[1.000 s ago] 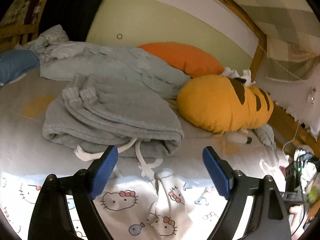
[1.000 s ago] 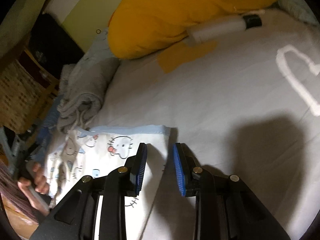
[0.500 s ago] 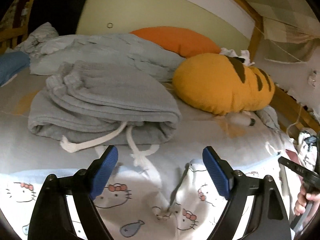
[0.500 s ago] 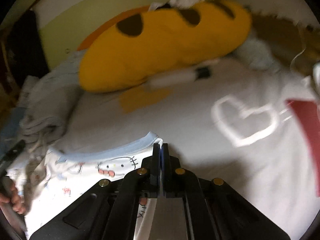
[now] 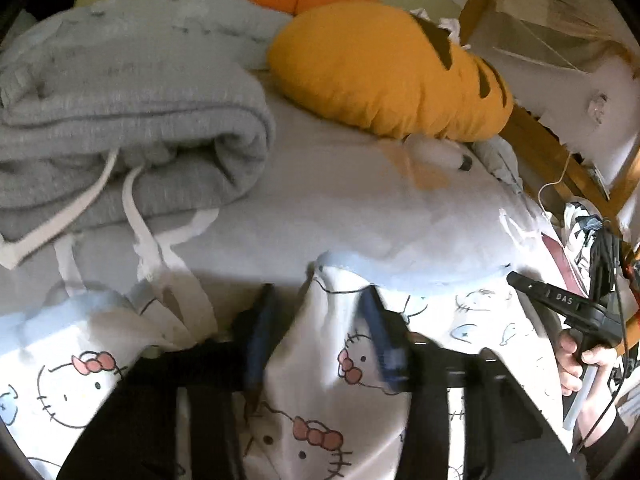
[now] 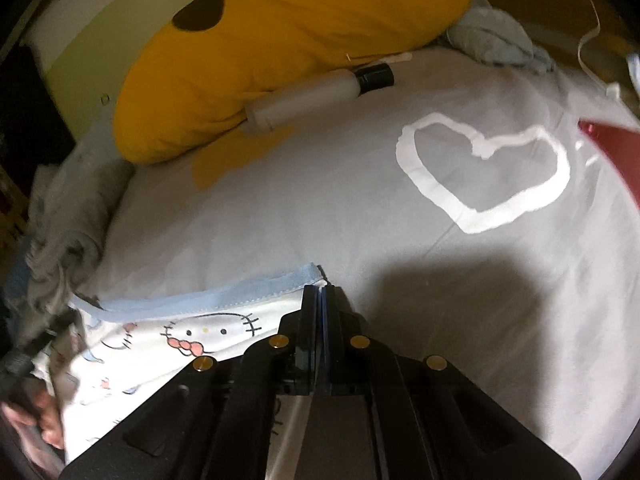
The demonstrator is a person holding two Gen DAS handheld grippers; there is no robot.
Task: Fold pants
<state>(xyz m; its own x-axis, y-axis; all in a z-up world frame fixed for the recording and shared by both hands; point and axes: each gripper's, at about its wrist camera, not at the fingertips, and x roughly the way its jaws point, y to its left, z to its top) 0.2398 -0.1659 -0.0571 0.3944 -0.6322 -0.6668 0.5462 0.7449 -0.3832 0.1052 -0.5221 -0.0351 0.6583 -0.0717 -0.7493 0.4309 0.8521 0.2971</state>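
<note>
Two grips changed: right gripper (image 6: 319, 304), lower centre, now clamped on Hello Kitty pants (image 6: 192, 332) blue hem corner; left gripper (image 5: 320, 344), prev. wide, now half-closed astride cloth ridge, bottom centre. Fold lift looks imminent.

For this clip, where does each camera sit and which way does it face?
Left wrist: on the left gripper, facing across the bed to the folded grey sweatpants; blurred blue fingers straddle the white cat-print pants; the right gripper and hand show at the right.
Right wrist: on the right gripper, shut on the pants' blue waistband, facing the white heart-print sheet.
Shared: yellow spotted plush cushion, white bottle.
</note>
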